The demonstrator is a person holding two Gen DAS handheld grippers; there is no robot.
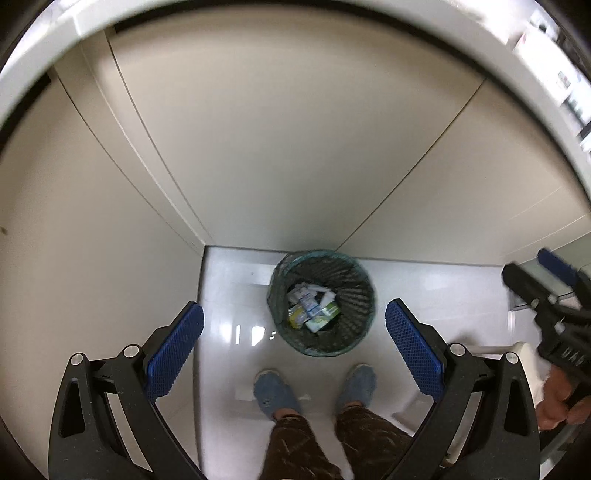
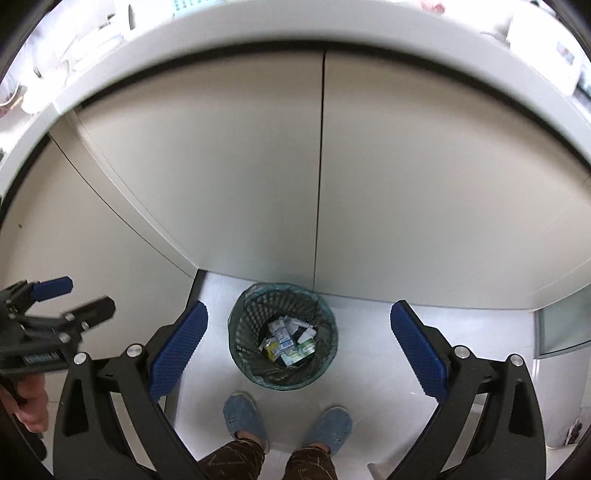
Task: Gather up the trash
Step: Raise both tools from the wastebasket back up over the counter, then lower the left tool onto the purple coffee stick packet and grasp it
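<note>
The trash (image 1: 312,308) lies at the bottom of a round black mesh wastebasket (image 1: 321,302), a heap of small cartons and wrappers in white, blue and green. The wastebasket, lined with a thin greenish bag, stands on the glossy white floor (image 1: 236,295) close against the foot of beige cabinet doors (image 1: 288,147). Just in front of it are the person's two feet in blue slippers (image 1: 275,393), below brown patterned trousers. Both claws hang high above the wastebasket, looking straight down. The left claw (image 1: 294,350) is spread wide with nothing between its blue pads, and the wastebasket shows in the gap. The right claw (image 2: 299,350) is likewise wide apart and holds nothing. A white table edge (image 2: 295,33) curves across the top of both views.
</note>
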